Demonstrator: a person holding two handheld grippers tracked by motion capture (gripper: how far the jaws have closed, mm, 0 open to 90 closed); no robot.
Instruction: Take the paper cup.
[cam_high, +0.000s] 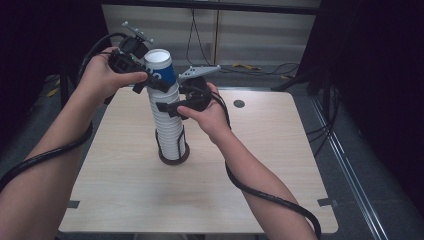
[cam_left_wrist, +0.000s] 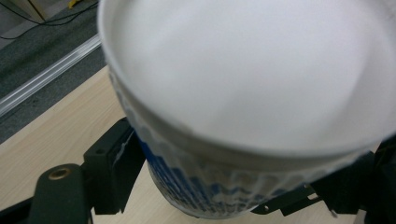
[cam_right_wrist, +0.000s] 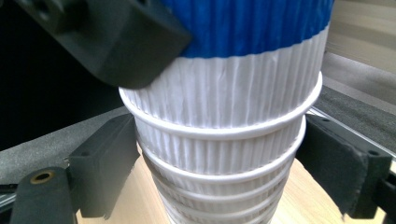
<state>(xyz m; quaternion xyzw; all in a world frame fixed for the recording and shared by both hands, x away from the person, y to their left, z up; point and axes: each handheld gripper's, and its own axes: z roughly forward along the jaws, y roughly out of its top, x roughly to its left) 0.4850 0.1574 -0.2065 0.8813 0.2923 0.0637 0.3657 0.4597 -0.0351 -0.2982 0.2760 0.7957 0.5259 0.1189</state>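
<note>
A tall stack of white ribbed paper cups stands in a black wire holder at the middle of the table. Its top cup is blue and white and sits raised in the stack. My left gripper comes in from the left, its jaws against both sides of that top cup. My right gripper grips the stack just below, from the right. In the right gripper view its pads touch the white cup rims on both sides, with the left gripper's jaw on the blue band above.
The light wooden table has a small round grommet behind the right hand. Black cables trail from both grippers along the forearms. Loose cables lie on the floor past the table's far edge. Dark curtains hang at both sides.
</note>
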